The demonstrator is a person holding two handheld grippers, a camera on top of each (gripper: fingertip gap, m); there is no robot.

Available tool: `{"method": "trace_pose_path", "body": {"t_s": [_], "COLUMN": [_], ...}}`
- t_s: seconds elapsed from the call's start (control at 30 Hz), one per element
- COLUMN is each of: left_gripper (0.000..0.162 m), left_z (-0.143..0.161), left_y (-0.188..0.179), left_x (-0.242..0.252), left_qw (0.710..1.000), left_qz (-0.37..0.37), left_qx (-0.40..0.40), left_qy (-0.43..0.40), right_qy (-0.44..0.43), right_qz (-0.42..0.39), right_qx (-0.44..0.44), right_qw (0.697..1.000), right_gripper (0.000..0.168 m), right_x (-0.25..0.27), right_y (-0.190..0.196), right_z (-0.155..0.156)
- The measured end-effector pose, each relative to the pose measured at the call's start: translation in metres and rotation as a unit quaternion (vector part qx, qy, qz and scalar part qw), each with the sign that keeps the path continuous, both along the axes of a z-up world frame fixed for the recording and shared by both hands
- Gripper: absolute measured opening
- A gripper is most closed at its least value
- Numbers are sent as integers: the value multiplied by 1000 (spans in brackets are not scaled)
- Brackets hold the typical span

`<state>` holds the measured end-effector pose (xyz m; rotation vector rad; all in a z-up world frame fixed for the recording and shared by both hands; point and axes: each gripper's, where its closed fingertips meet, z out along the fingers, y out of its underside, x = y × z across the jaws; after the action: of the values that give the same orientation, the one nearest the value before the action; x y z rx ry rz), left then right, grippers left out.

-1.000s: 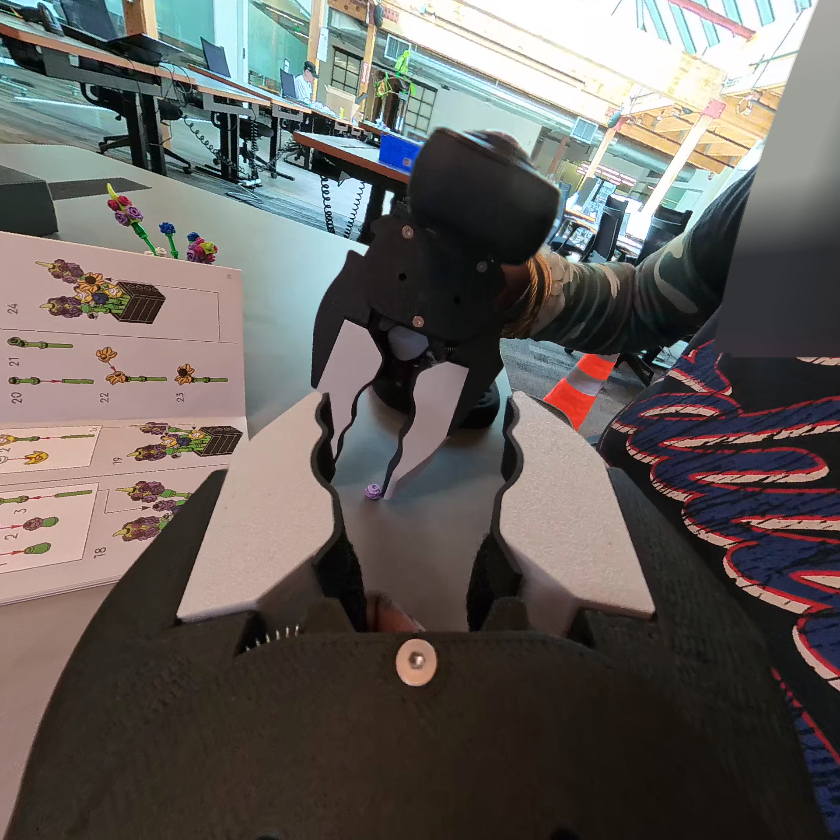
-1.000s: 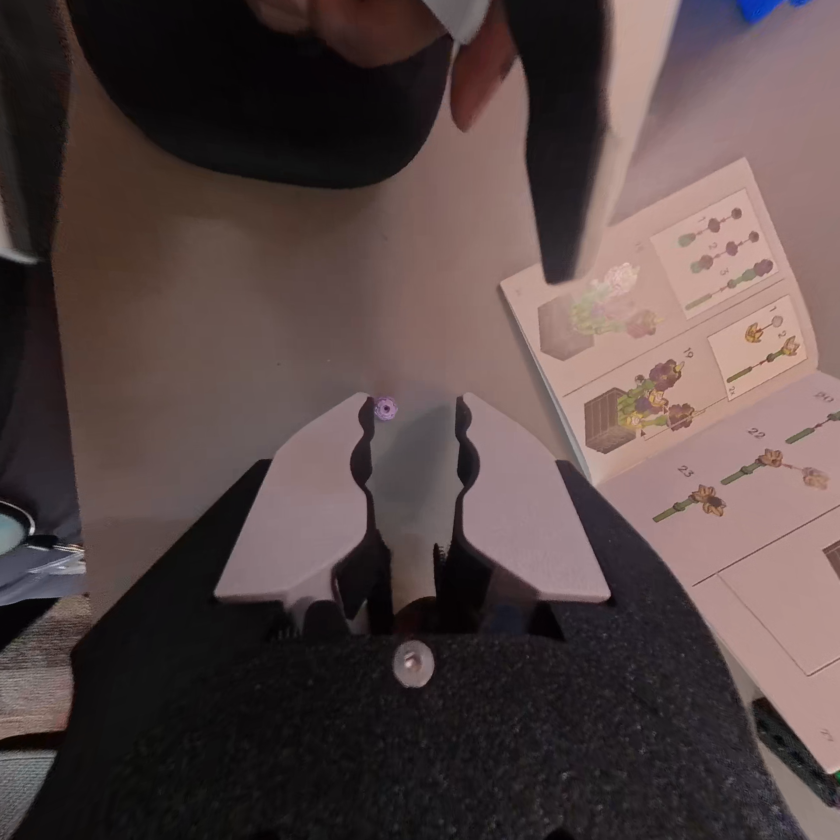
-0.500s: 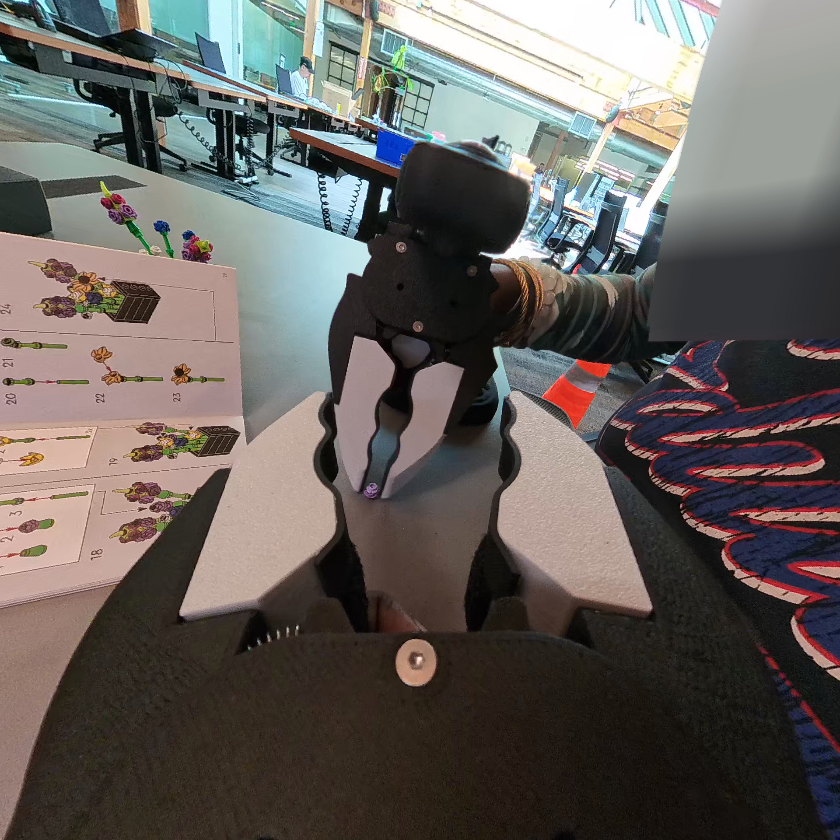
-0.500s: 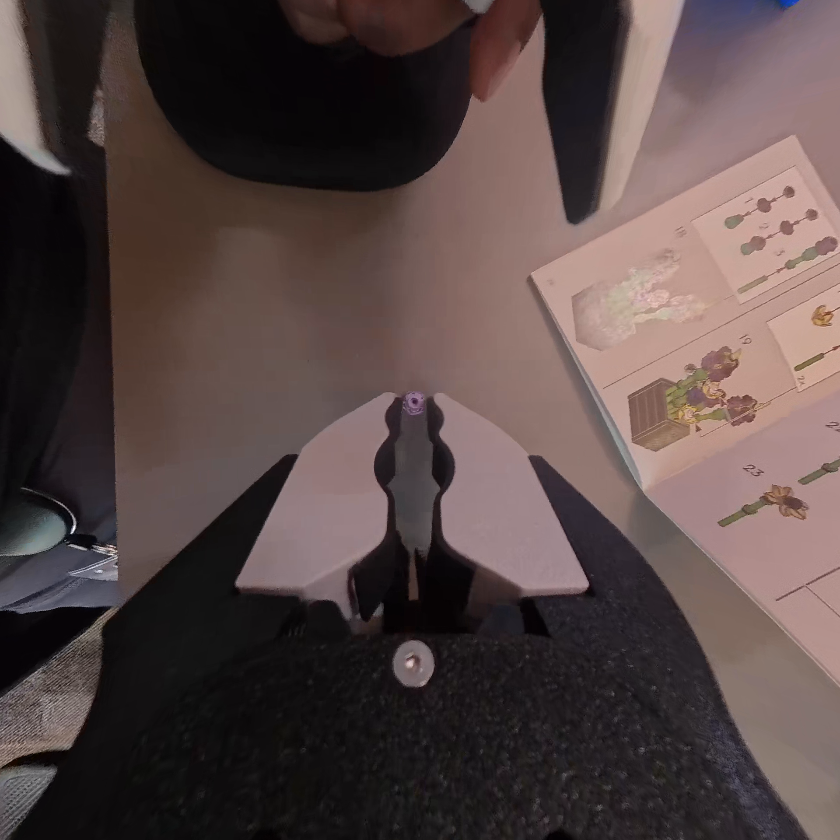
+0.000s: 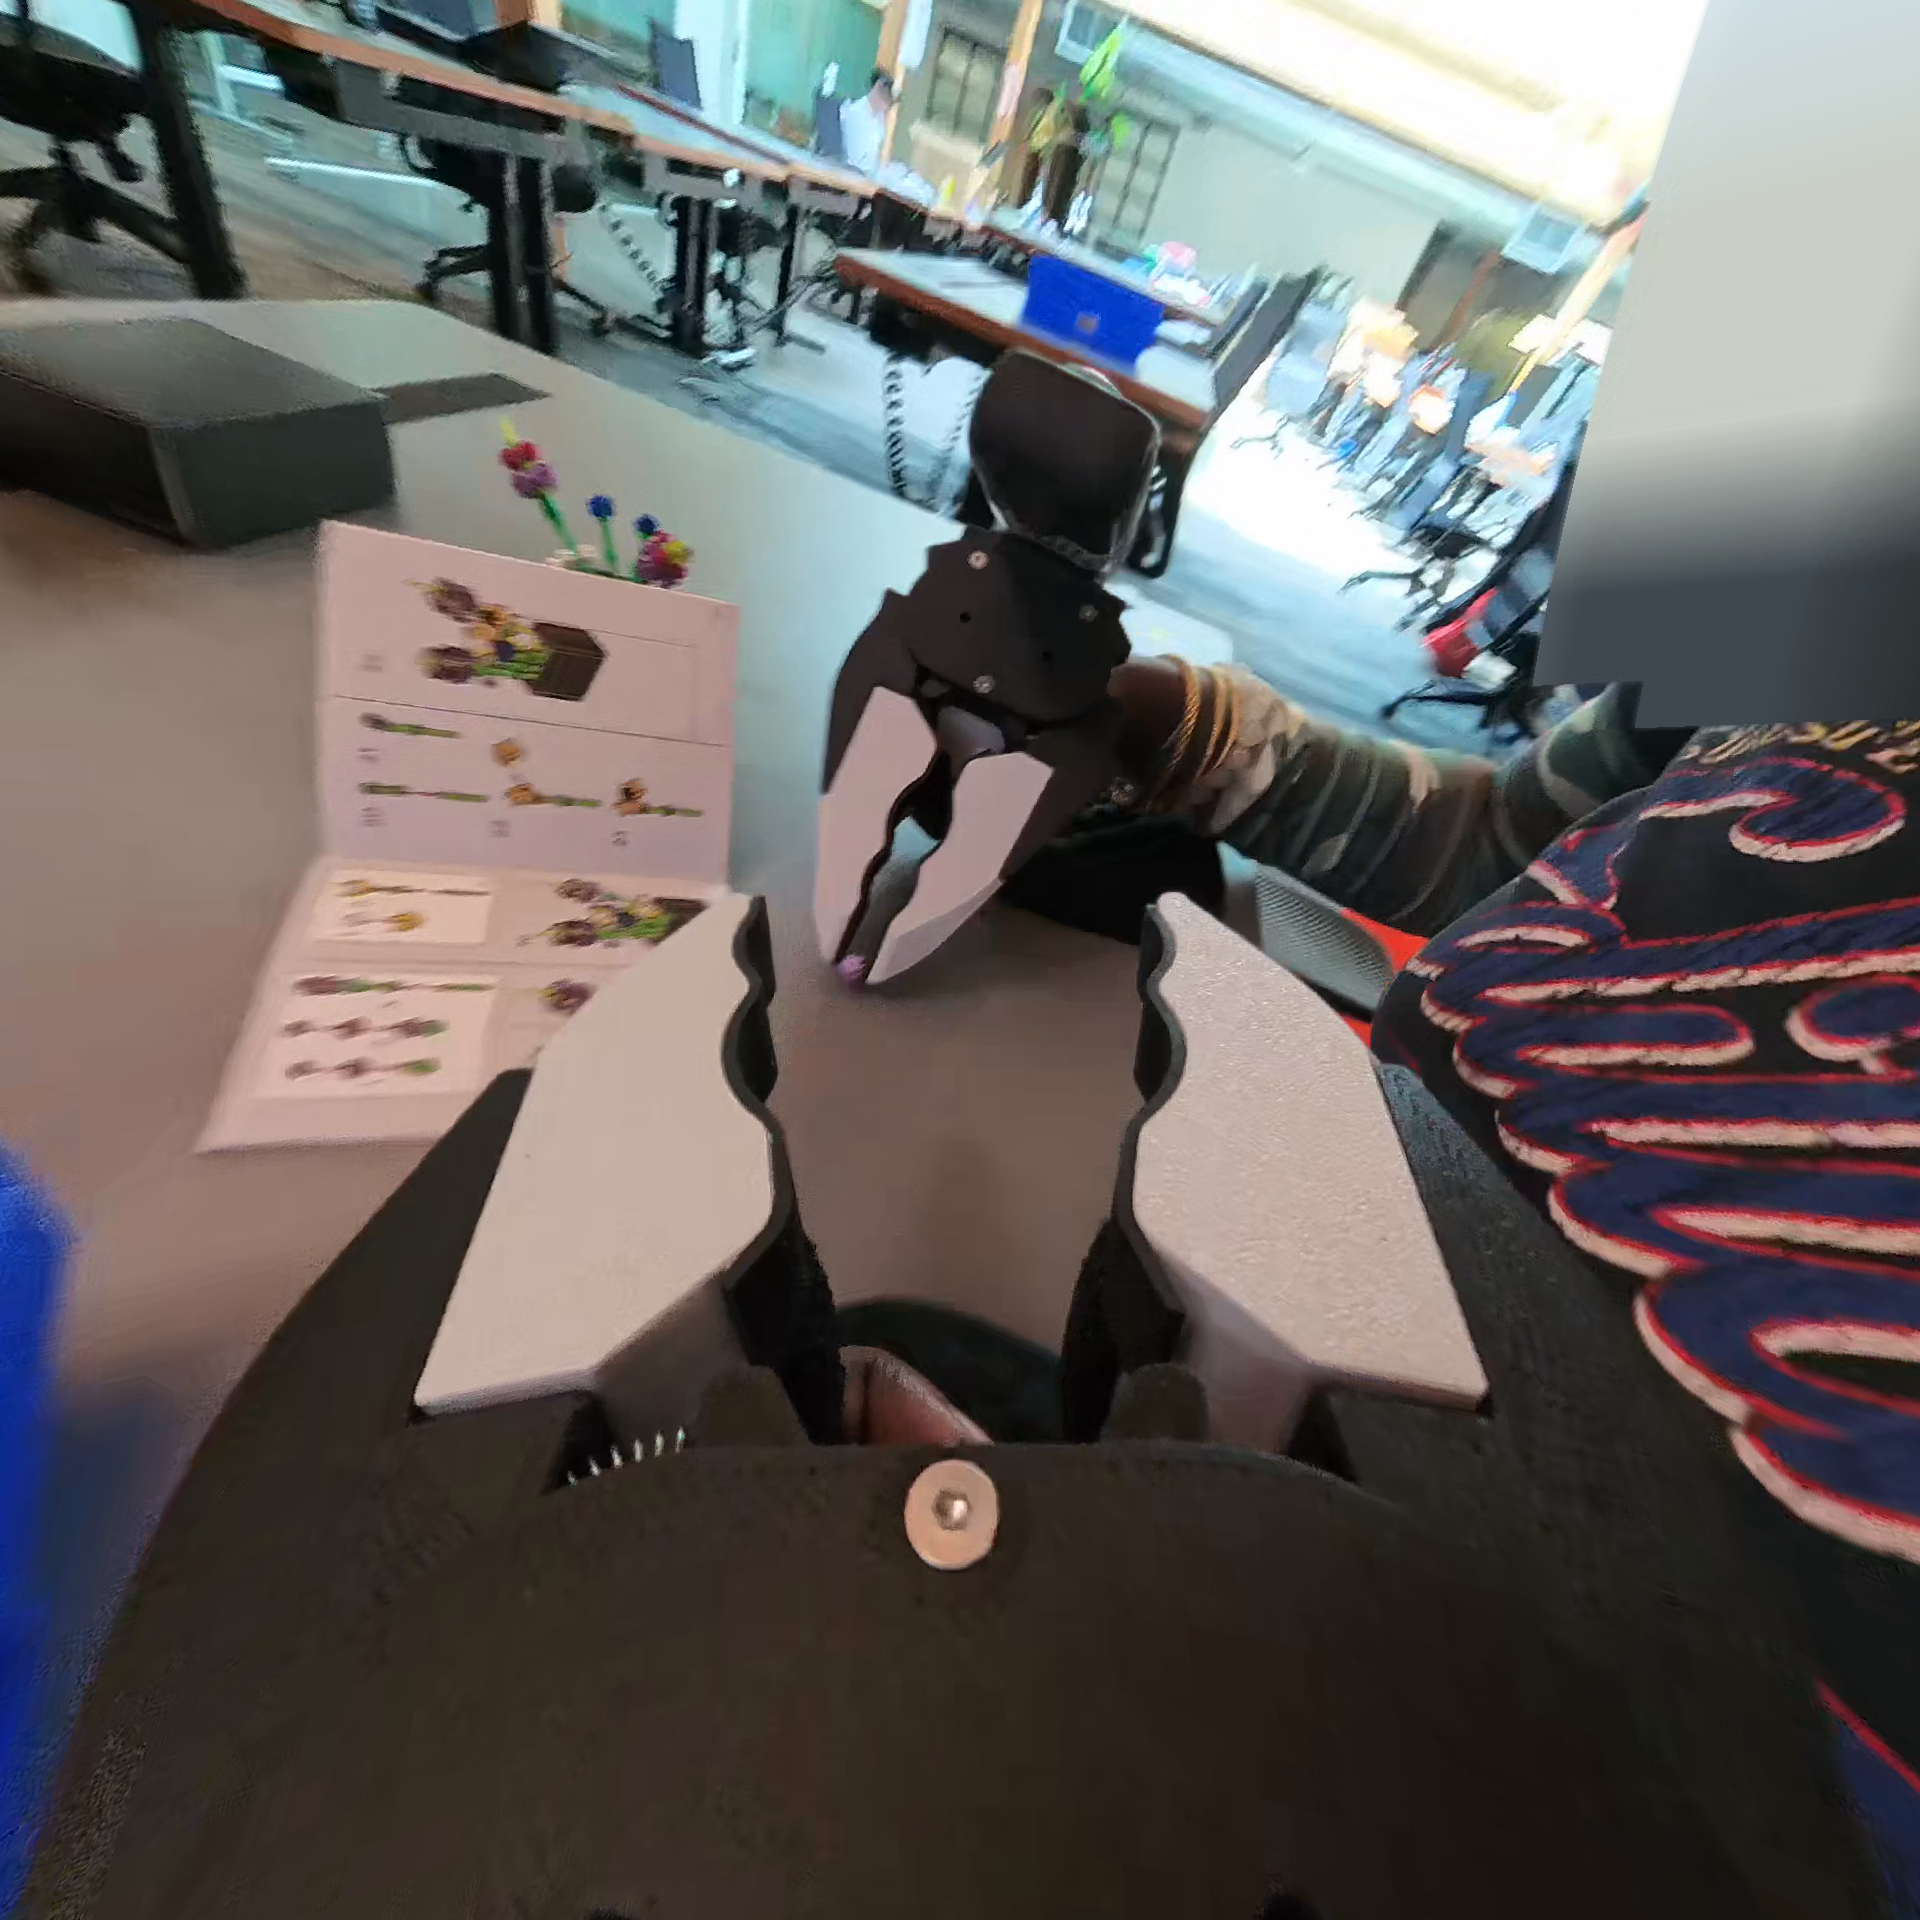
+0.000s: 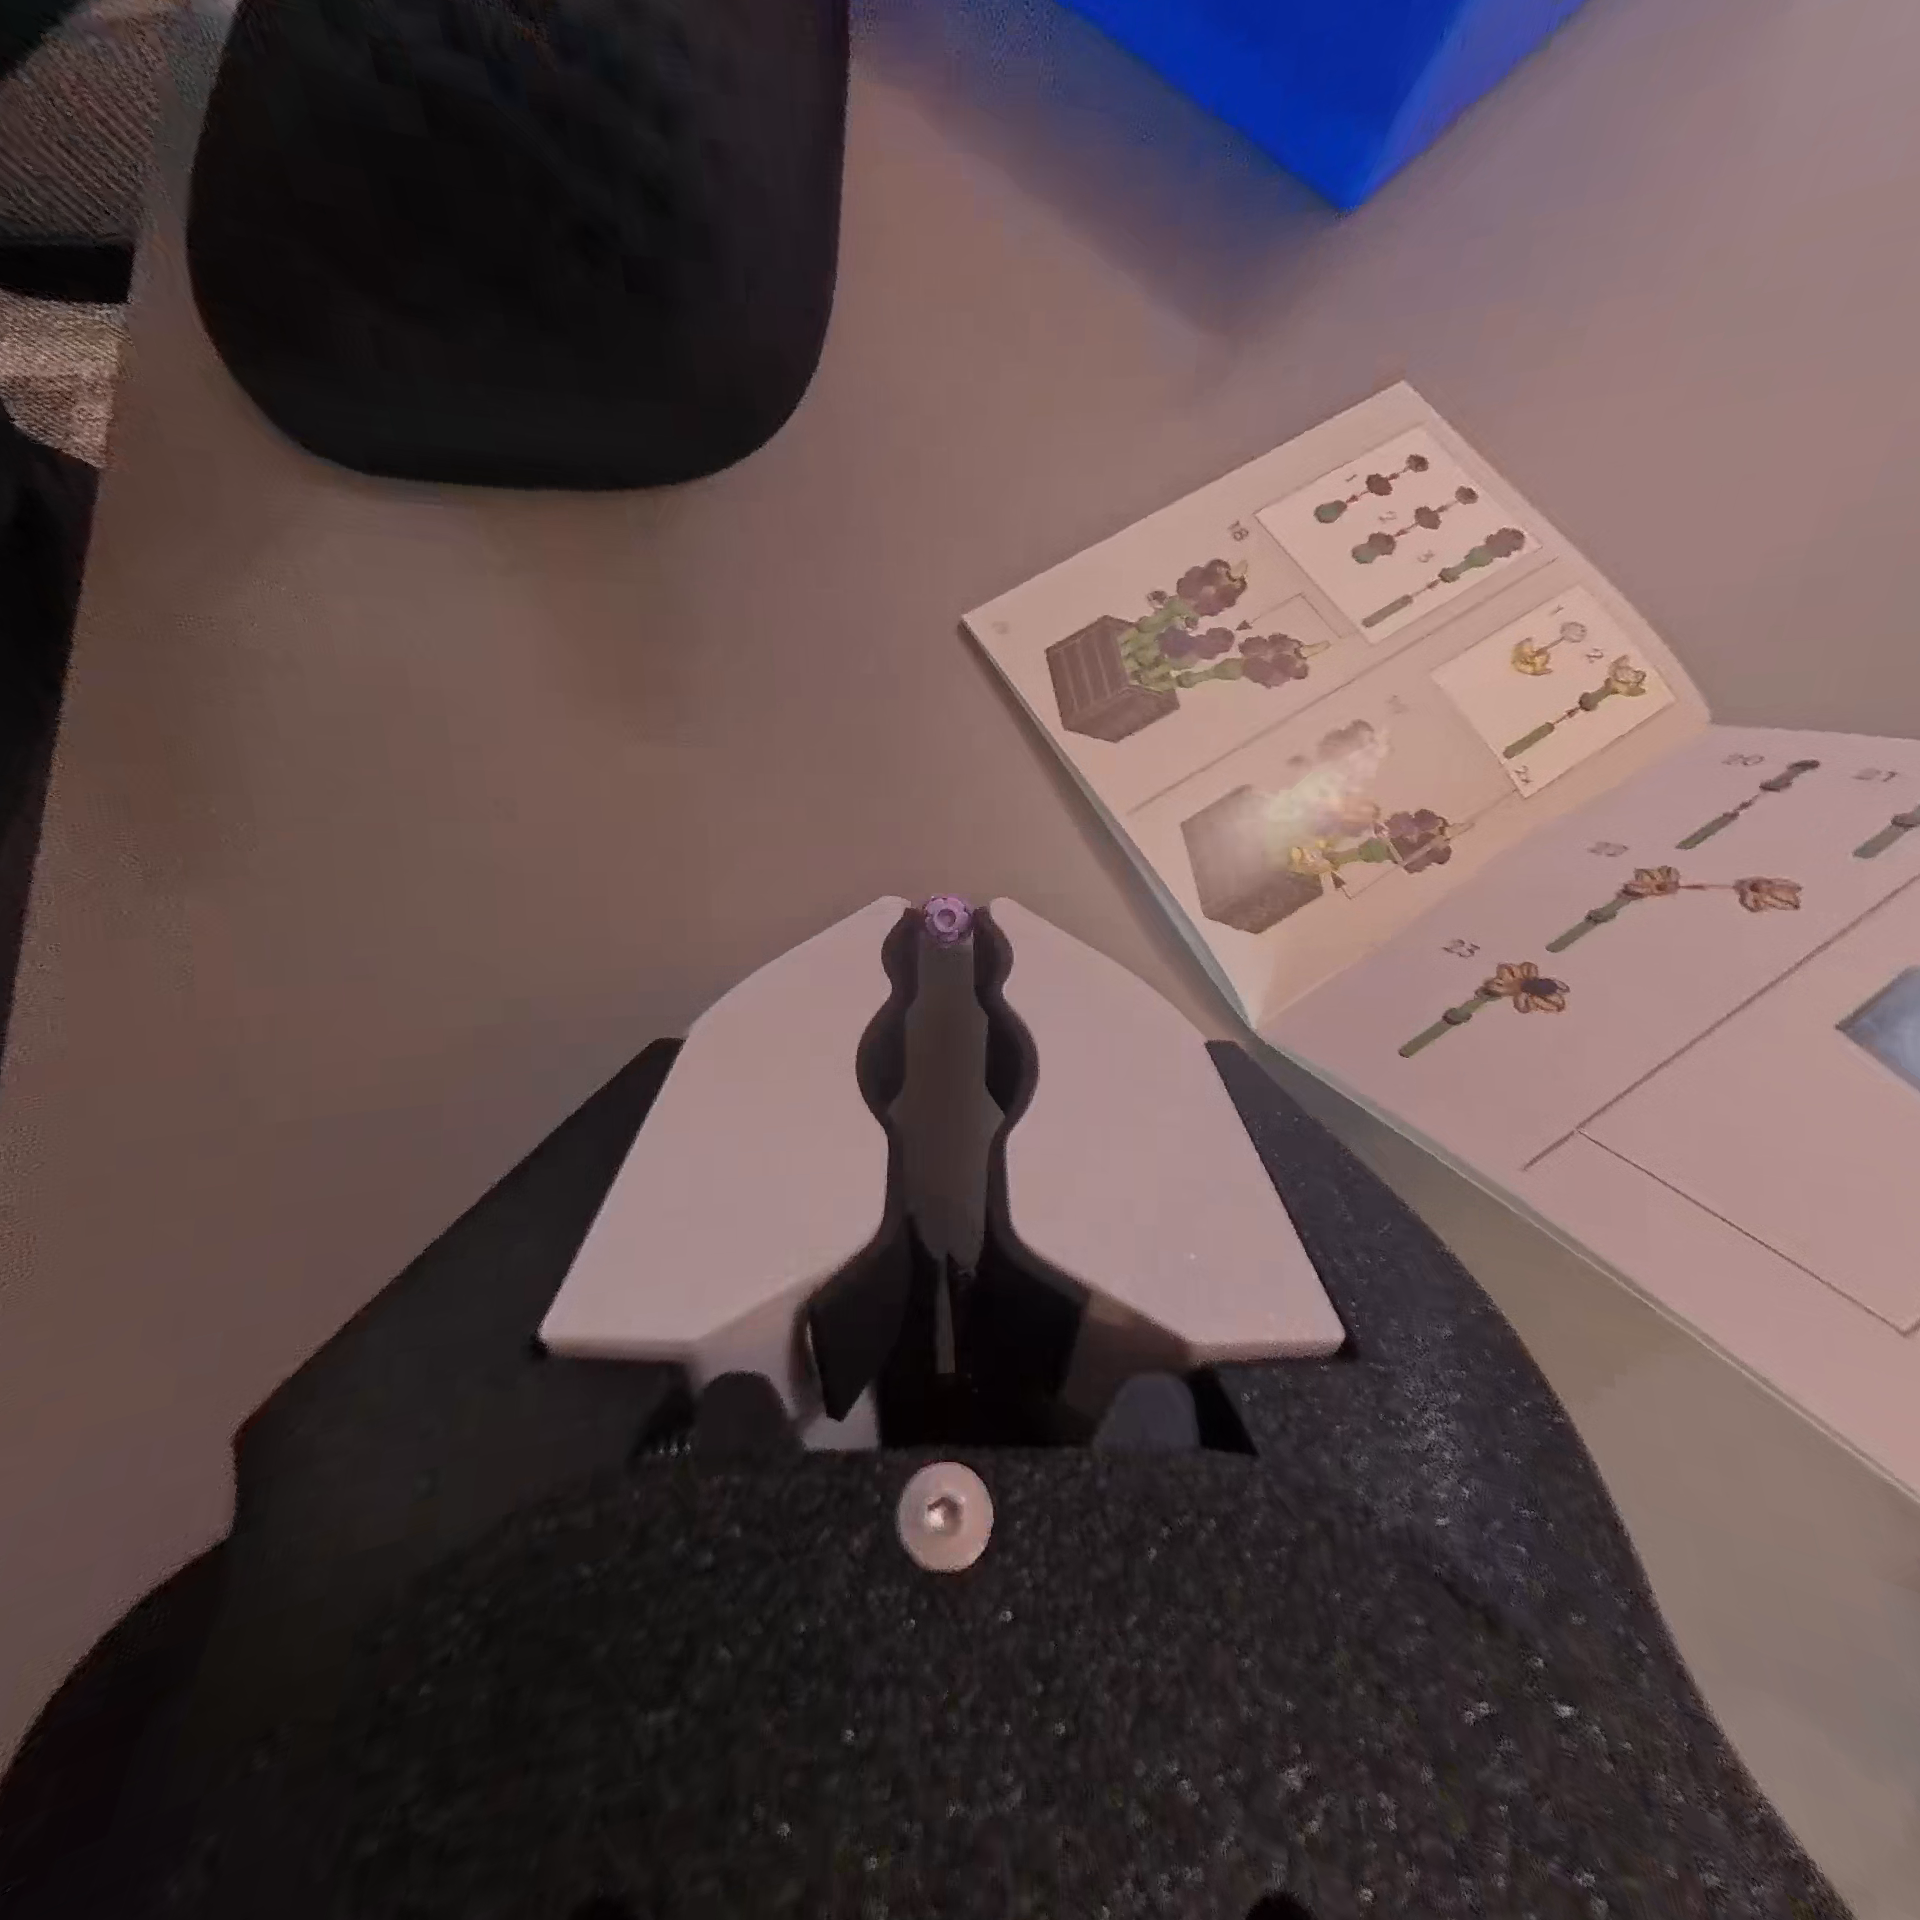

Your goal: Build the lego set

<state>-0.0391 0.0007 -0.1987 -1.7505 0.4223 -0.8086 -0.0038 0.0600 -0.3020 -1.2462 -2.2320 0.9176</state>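
My right gripper (image 6: 947, 912) is shut on a small purple flower piece (image 6: 947, 921), pinched at its fingertips just above the grey table (image 6: 468, 831). The left wrist view shows that gripper (image 5: 868, 961) with the purple piece (image 5: 852, 968) at its tips. My left gripper (image 5: 951, 940) is open and empty, held back from the right one. An open instruction booklet (image 5: 499, 831) lies on the table to the left; it also shows in the right wrist view (image 6: 1455, 883). Small built flowers (image 5: 592, 520) stand behind the booklet.
A dark grey box (image 5: 187, 436) sits at the far left of the table. A blue object (image 6: 1320, 83) lies at the top right of the right wrist view, and a black rounded object (image 6: 509, 239) at its top. A person's patterned sleeve (image 5: 1662, 1091) is on the right. The left gripper's tips are roughly 12 centimetres from the right gripper's.
My right gripper closed on the purple flower piece and raised it slightly. My left gripper drew back and turned, so the right gripper and booklet look farther off.
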Motion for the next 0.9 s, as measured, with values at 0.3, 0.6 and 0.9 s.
{"method": "trace_pose_path", "body": {"t_s": [0.3,0.6,0.9], "left_gripper": [59,55,42], "left_z": [37,-14,-70], "left_y": [-23,19,56], "left_x": [-155,-240,-278], "left_qw": [953,901,880], "left_qz": [166,137,139], "left_qx": [-67,-213,-281], "left_qy": [246,352,356], "right_qy": [45,44,39], "right_qz": [10,10,12], "right_qx": [-26,-20,-21], "right_qw": [999,999,999], "right_gripper": [10,10,10], "right_x": [3,5,5], "right_y": [4,5,5], "right_z": [10,6,4]}}
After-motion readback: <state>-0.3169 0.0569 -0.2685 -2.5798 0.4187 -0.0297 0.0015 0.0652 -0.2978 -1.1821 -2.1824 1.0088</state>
